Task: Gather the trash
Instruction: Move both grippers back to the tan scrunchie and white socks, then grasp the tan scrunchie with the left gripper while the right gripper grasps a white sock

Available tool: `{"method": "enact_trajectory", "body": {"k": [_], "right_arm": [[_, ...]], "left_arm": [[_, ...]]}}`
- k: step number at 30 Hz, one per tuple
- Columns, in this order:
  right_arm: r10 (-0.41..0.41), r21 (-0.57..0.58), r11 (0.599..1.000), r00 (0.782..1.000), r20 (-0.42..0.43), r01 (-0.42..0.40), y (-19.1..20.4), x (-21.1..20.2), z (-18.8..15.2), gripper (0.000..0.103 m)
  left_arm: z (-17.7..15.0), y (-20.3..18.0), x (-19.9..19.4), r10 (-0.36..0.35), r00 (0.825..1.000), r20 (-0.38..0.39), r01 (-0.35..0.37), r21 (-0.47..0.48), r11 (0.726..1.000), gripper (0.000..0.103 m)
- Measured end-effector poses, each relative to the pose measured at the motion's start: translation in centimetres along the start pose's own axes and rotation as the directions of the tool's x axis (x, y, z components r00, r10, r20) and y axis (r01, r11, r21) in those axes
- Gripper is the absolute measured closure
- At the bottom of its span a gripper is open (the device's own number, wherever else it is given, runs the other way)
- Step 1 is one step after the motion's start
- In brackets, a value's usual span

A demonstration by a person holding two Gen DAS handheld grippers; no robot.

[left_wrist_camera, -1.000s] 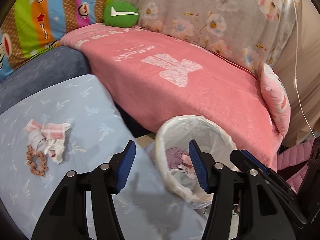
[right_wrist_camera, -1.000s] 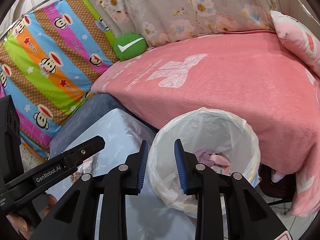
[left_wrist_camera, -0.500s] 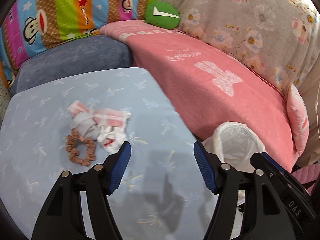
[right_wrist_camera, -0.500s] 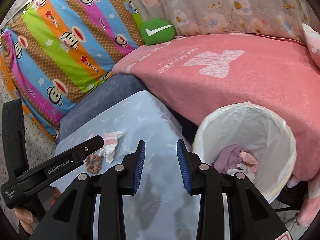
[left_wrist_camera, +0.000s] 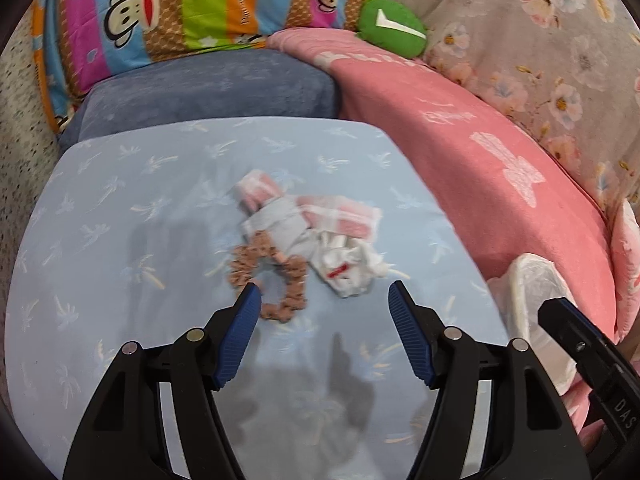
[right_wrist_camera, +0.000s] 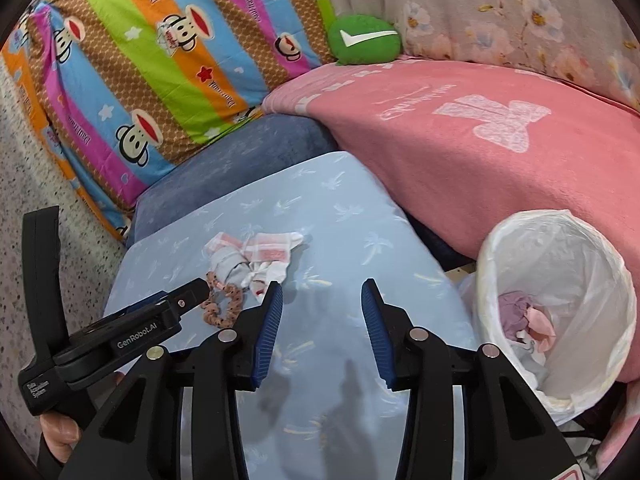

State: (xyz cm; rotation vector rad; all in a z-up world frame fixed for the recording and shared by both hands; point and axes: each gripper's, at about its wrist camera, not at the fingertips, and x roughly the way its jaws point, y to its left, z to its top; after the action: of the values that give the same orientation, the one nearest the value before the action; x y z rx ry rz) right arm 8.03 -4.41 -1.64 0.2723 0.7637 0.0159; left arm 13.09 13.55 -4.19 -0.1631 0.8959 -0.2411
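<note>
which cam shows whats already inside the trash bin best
The right wrist view. It looks into the open mouth of the white-lined trash bin, where purple and pink scraps lie at the bottom. The left wrist view catches only part of the bin's rim at the right edge; the inside is hidden.

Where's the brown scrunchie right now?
In the left wrist view, the brown scrunchie lies on the light blue cushion, touching the crumpled wrappers, just beyond the left gripper.

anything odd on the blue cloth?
One thing: a brown scrunchie lies among the crumpled wrappers on the cloth, touching them. It looks like a hair tie rather than trash, so it may not belong in the bin. Nothing spilled.
</note>
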Motion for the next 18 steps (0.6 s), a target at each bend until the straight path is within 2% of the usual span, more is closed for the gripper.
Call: {"method": "enact_trajectory", "body": {"k": [7,18], "right_arm": [[0.019,-0.035,0.999,0.998,-0.064,-0.022,3.1,4.2,-0.1,0.06],[0.011,-0.069,0.997,0.988,-0.154,-0.021,6.3,11.2,-0.3,0.06]], "left_arm": [[-0.5,4.0,2.0,0.063,0.997,-0.043,-0.065,-0.05,0.997,0.04],[-0.3,7.2,5.8,0.086,0.991,-0.107,-0.094,-0.069,0.993,0.04]]}}
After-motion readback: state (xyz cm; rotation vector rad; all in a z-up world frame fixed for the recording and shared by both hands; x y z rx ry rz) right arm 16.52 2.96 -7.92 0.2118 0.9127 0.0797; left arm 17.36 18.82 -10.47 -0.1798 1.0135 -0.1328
